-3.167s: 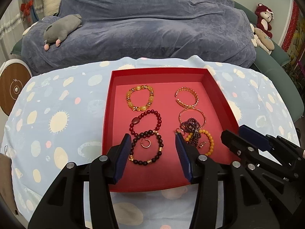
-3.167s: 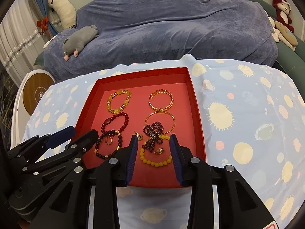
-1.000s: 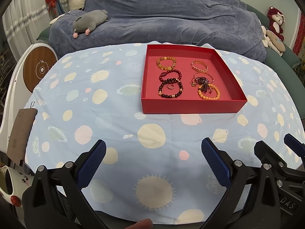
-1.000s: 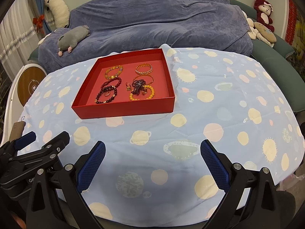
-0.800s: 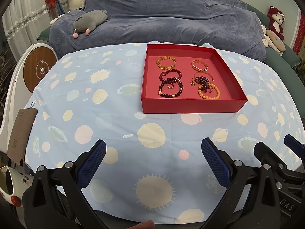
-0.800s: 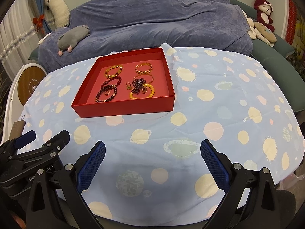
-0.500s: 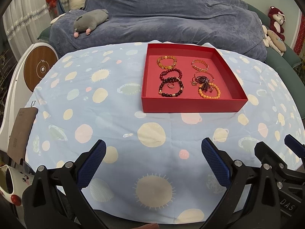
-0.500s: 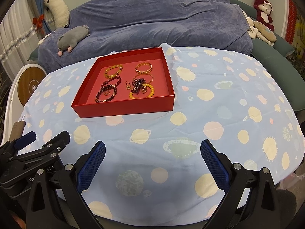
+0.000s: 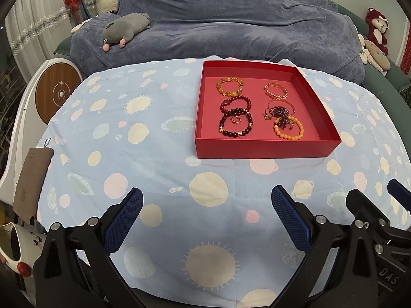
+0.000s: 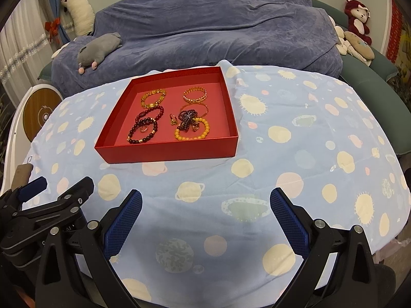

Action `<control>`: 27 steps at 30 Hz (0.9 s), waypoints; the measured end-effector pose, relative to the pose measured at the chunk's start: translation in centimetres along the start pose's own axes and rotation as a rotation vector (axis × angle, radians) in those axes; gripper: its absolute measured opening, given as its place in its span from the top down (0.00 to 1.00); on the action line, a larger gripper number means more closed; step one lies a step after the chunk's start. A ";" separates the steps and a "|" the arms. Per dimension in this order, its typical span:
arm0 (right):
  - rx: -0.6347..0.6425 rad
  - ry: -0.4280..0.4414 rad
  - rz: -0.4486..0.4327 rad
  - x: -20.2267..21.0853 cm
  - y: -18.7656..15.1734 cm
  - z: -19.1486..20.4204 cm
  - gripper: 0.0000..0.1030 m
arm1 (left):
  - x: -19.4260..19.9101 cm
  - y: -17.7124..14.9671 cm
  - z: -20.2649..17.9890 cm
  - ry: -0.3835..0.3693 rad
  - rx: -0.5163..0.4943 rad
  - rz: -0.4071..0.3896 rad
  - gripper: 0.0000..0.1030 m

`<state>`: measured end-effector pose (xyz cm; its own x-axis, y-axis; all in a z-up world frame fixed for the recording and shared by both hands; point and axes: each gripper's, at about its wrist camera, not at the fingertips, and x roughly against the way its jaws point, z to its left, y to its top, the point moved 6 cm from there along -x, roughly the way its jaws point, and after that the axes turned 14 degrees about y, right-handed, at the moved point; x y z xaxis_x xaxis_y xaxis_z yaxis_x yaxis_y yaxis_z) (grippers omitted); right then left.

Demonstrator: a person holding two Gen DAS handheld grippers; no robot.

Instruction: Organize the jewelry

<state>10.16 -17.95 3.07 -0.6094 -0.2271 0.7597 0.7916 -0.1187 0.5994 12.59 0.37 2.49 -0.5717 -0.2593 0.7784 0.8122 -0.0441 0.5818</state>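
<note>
Two plush toys [image 9: 124,29] behind tray [image 9: 264,148]

both grippers' fingers [image 9: 123,220] wide apart

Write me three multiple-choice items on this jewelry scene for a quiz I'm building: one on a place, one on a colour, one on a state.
1. Where does the orange bead bracelet lie in the red box?
A. Near right corner
B. Far left corner
C. Outside it

2. What colour are the gripper pads?
A. Red
B. Blue
C. White

3. How are the left gripper and right gripper?
A. Both shut on a bracelet
B. One open, one shut
C. Both open, holding nothing

Answers: 1 A, it lies nearest the front wall on the right; 2 B, textured blue faces; 3 C, fingers spread wide over the cloth.
</note>
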 end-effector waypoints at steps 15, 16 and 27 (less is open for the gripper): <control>-0.005 0.000 0.004 -0.9 1.1 -0.2 0.07 | -0.8 1.0 -0.3 0.013 0.000 0.004 0.07; -0.005 0.000 0.005 -1.0 1.1 -0.2 0.07 | -0.9 1.0 -0.2 0.014 0.000 0.004 0.07; -0.007 0.000 0.005 -1.2 1.1 -0.2 0.07 | -1.0 1.0 -0.3 0.015 -0.003 0.002 0.08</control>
<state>11.77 -18.06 2.80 -0.6056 -0.2282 0.7624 0.7948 -0.1247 0.5940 14.04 0.33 2.26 -0.5686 -0.2741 0.7756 0.8134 -0.0463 0.5799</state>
